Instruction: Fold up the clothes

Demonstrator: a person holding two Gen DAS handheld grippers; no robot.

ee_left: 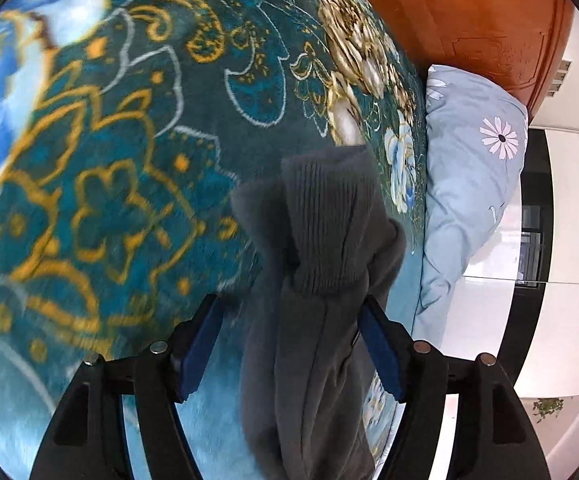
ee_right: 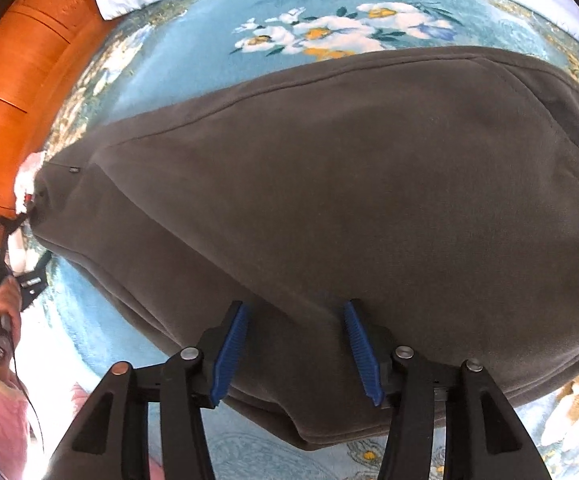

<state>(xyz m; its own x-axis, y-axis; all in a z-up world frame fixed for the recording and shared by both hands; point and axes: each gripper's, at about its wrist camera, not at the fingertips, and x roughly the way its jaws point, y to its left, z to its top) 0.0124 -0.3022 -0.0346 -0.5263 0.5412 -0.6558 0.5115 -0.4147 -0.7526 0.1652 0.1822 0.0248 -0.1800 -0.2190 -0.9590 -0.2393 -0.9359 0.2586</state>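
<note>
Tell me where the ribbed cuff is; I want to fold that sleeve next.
In the left wrist view, the ribbed cuff hangs centre frame, just beyond the open left tongs, over the floral blanket.

One grey garment (ee_right: 329, 200), one floral blanket (ee_left: 109, 160), one pillow (ee_left: 469, 168), two grippers.

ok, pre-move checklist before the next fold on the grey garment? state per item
1. Left tool has the ribbed cuff and sleeve between its fingers: ok, though the jaws stand wide, so no clamp.
2. Right tool over the garment body, near edge between its fingers: ok, jaws wide, not gripping.
3. Body lies flat on the floral blanket: mostly ok; hem near the right tool is rumpled.
4. Pillow apart from the sleeve: ok.
5. Far sleeve position: cannot tell.
</note>
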